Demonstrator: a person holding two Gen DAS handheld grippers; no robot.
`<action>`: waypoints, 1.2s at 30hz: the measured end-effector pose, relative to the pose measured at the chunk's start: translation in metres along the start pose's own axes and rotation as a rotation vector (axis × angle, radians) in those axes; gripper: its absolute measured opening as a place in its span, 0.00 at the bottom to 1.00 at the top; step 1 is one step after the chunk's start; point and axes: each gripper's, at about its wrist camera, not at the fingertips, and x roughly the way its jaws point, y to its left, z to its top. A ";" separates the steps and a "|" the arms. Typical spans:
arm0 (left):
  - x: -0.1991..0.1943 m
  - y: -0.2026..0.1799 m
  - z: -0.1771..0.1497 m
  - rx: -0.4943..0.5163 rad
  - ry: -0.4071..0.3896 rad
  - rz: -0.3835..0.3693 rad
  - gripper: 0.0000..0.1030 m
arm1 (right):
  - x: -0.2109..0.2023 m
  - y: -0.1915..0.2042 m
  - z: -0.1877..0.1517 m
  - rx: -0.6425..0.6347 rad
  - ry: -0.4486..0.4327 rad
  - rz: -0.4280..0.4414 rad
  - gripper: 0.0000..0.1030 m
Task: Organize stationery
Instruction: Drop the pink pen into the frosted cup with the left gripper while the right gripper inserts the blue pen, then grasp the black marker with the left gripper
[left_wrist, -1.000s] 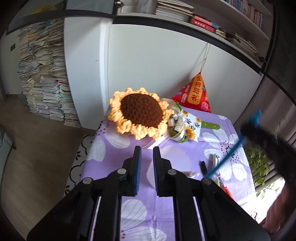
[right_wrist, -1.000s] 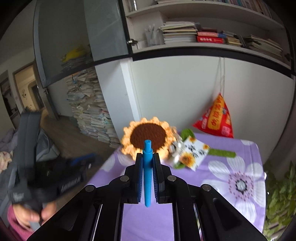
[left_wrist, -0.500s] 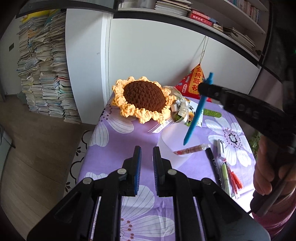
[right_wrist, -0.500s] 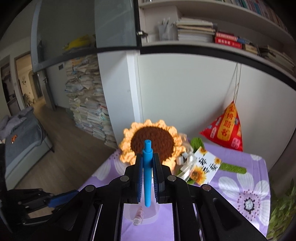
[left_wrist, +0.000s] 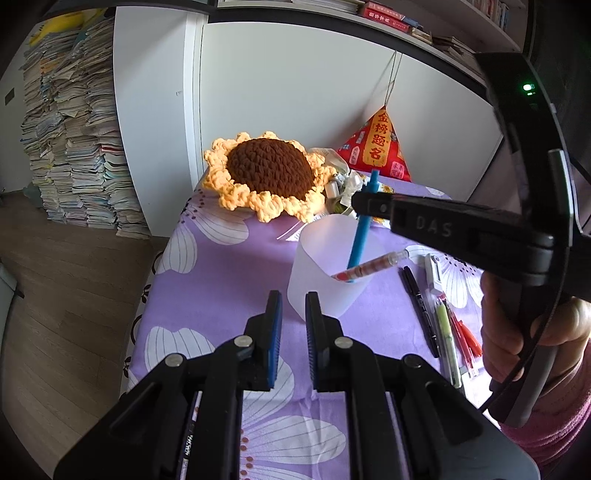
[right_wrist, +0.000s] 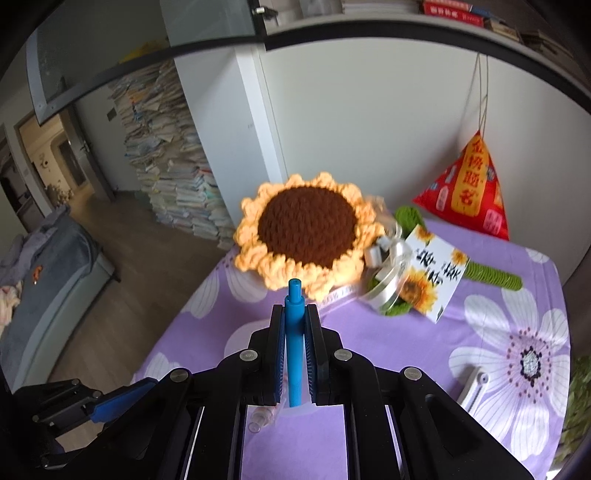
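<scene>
The right claw (left_wrist: 364, 202) is gripping the blue pen (left_wrist: 361, 238) upright, its tip dipping into the translucent cup (left_wrist: 325, 273) on the counter (left_wrist: 221, 280), so it should be releasing only once centred, while the empty left claw (left_wrist: 293, 314) is waiting clenched.

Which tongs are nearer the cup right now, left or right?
Right. The right tongs hang just above the cup, lowering the blue pen into it; the left tongs sit shut and empty just short of its near side.
</scene>
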 end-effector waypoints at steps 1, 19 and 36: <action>0.000 0.000 -0.001 0.001 0.001 0.000 0.10 | 0.002 0.000 -0.001 0.004 0.013 0.001 0.11; 0.029 -0.089 -0.019 0.171 0.119 -0.164 0.10 | -0.132 -0.073 -0.064 0.096 -0.102 -0.135 0.42; 0.165 -0.157 0.023 0.051 0.314 -0.009 0.35 | -0.138 -0.143 -0.155 0.265 -0.002 -0.144 0.42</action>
